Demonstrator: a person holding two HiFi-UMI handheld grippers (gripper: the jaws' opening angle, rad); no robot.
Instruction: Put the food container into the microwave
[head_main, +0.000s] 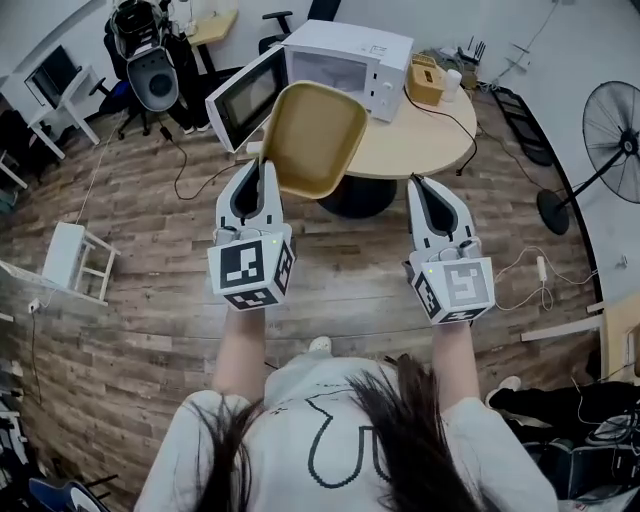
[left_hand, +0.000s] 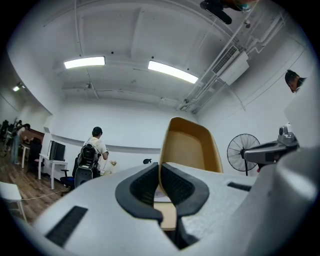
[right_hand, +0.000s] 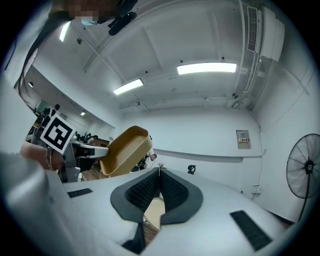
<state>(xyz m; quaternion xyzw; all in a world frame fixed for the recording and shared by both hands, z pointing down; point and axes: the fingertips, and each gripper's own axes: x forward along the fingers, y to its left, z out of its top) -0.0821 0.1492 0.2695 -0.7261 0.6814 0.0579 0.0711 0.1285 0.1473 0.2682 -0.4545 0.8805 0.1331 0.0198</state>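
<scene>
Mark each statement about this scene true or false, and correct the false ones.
1. The left gripper is clamped on the rim of the food container. True.
2. The right gripper also holds the food container. False: the right gripper's jaws are together on nothing, clear of the container.
3. The microwave has its door open. True.
4. The food container is inside the microwave. False: it is held in the air in front of the microwave.
5. The microwave stands on the floor. False: it stands on the round table.
</scene>
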